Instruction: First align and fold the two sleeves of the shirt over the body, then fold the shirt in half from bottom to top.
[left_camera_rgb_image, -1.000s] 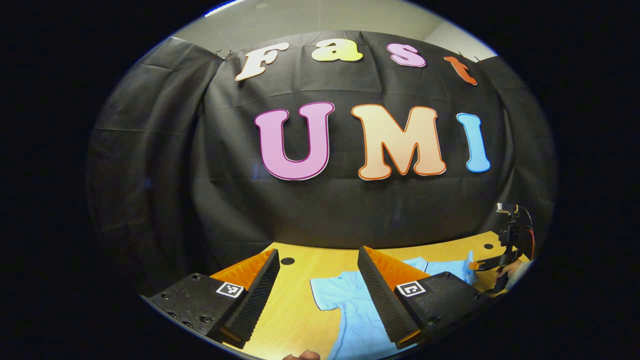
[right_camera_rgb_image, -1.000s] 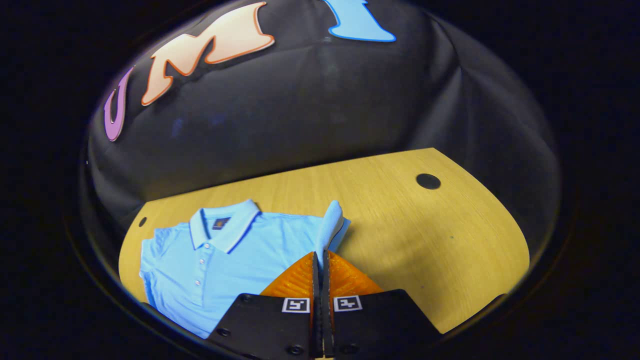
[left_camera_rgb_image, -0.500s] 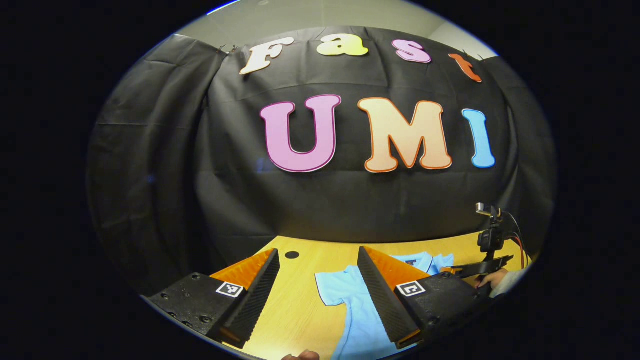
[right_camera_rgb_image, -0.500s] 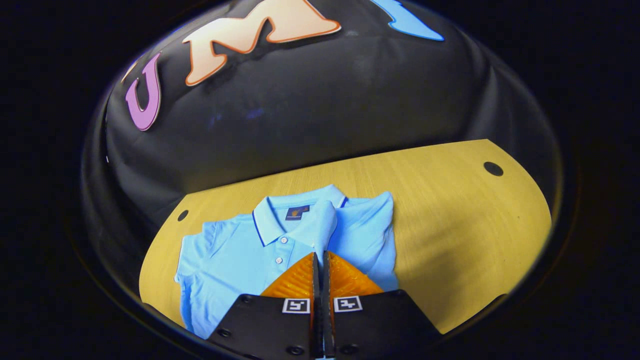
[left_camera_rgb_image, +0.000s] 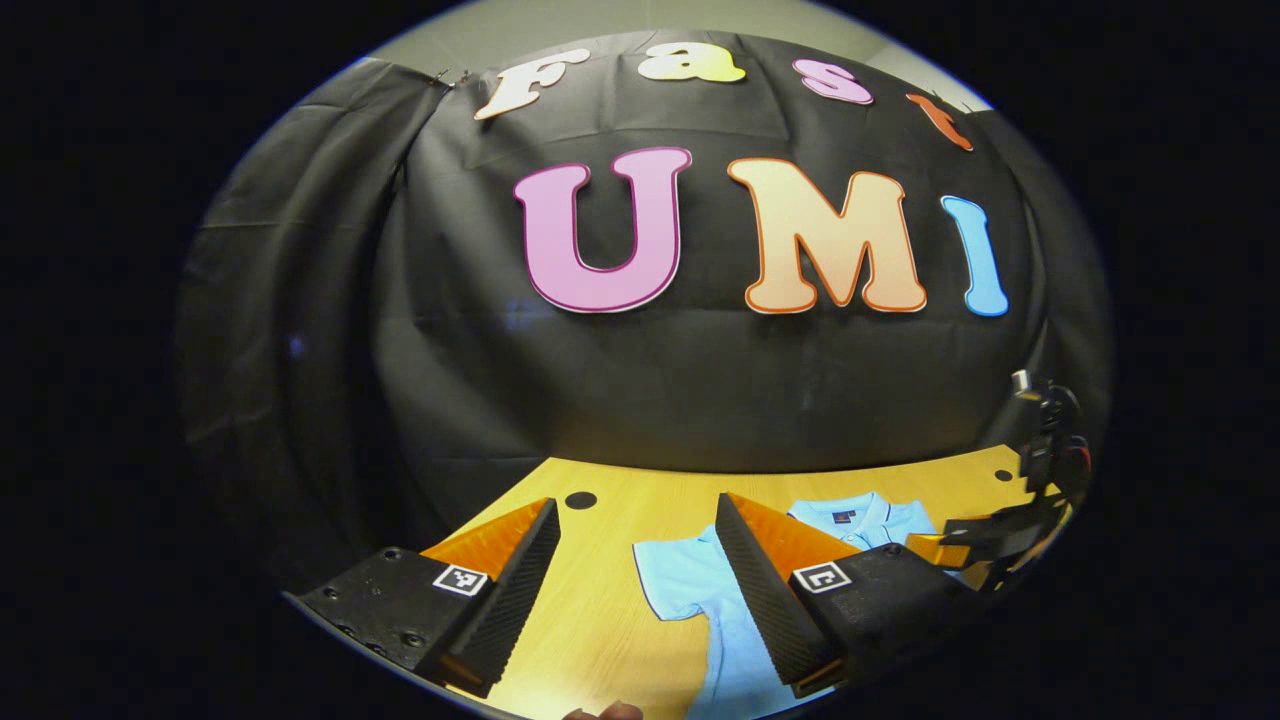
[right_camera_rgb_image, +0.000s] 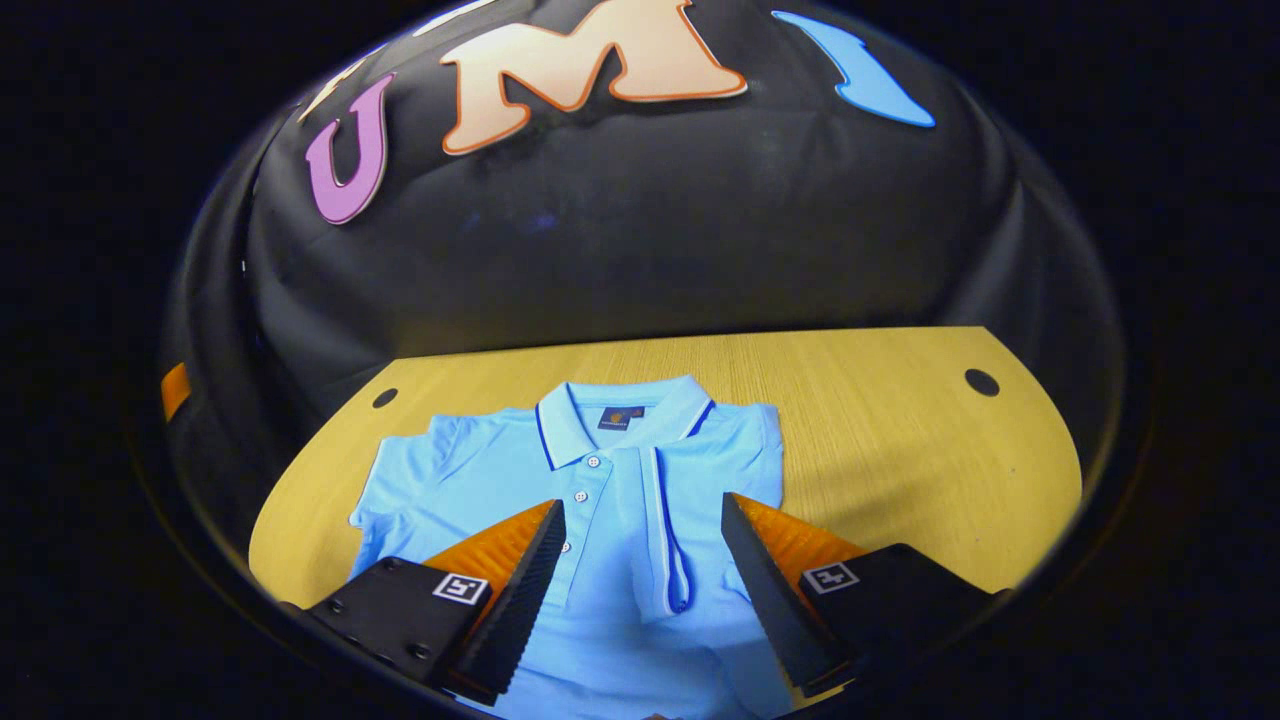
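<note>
So the light blue polo shirt (right_camera_rgb_image: 600, 490) is lying flat on the wooden table (right_camera_rgb_image: 880, 450), collar (right_camera_rgb_image: 620, 415) toward the black back wall, buttons facing up. In the right gripper view one sleeve (right_camera_rgb_image: 715, 480) is folded in over the body, its white-trimmed edge running down just beside the button strip, while the other sleeve (right_camera_rgb_image: 400, 495) sticks out flat on the table. The right gripper (right_camera_rgb_image: 640, 570) has its jaws spread wide with nothing between them, hanging over the middle of the shirt with one finger on each side of the folded sleeve edge. I can't tell if the tips are touching the fabric or just above it. In the left gripper view, the left gripper (left_camera_rgb_image: 640, 590) is wide open too and holding nothing, sitting over the table near the spread-out sleeve (left_camera_rgb_image: 675, 580). Off to the side in that view you can see the right gripper (left_camera_rgb_image: 985, 545) over the shirt.
</note>
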